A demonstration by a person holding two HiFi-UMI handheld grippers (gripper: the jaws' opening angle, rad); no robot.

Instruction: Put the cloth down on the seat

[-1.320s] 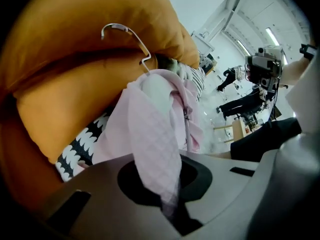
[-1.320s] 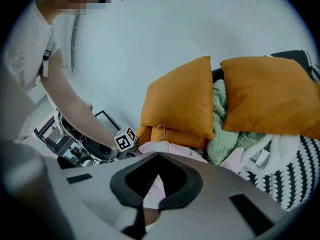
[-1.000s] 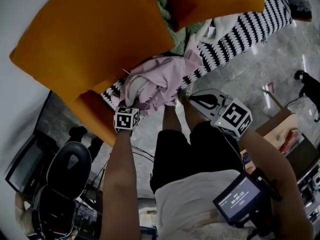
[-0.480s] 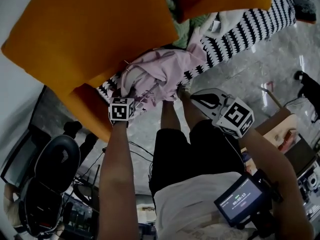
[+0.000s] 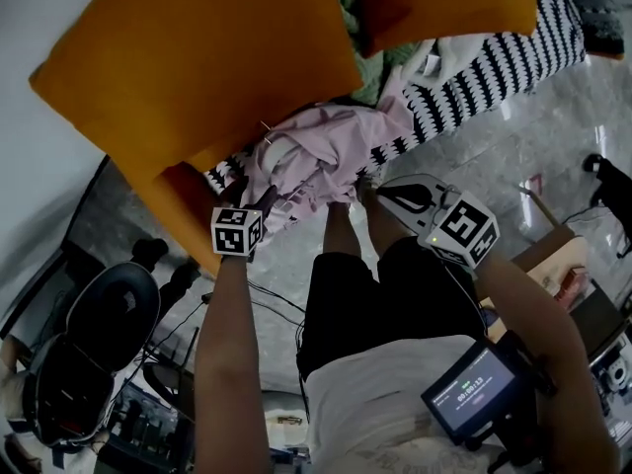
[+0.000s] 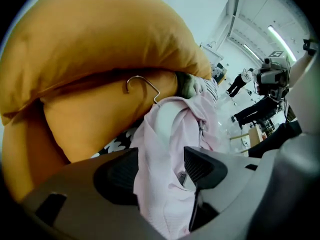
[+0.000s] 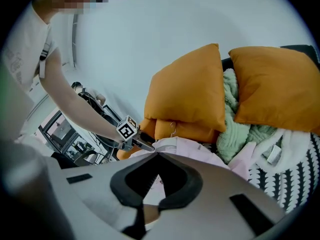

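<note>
A pink cloth [image 5: 316, 156] on a wire hanger [image 5: 267, 131] lies bunched on the front edge of the black-and-white patterned seat [image 5: 474, 67], under the orange cushions [image 5: 197, 57]. My left gripper [image 5: 259, 197] is at the cloth's left end. Its jaws are opening, and in the left gripper view the cloth [image 6: 170, 149] hangs loose between the spread pads of the left gripper [image 6: 160, 166]. My right gripper [image 5: 375, 194] is shut at the cloth's near right edge. Whether the right gripper [image 7: 155, 155] pinches any fabric is hidden.
A green knitted blanket [image 7: 240, 119] and a white item [image 7: 272, 151] lie further right on the seat. Below the seat is marble floor with an office chair [image 5: 69, 363] at the left and a cardboard box [image 5: 553, 255] at the right. A small screen [image 5: 469, 393] hangs at the person's waist.
The left jaws have gone from closed on the cloth to wide apart, and that gripper has drawn back slightly. The right gripper has barely moved.
</note>
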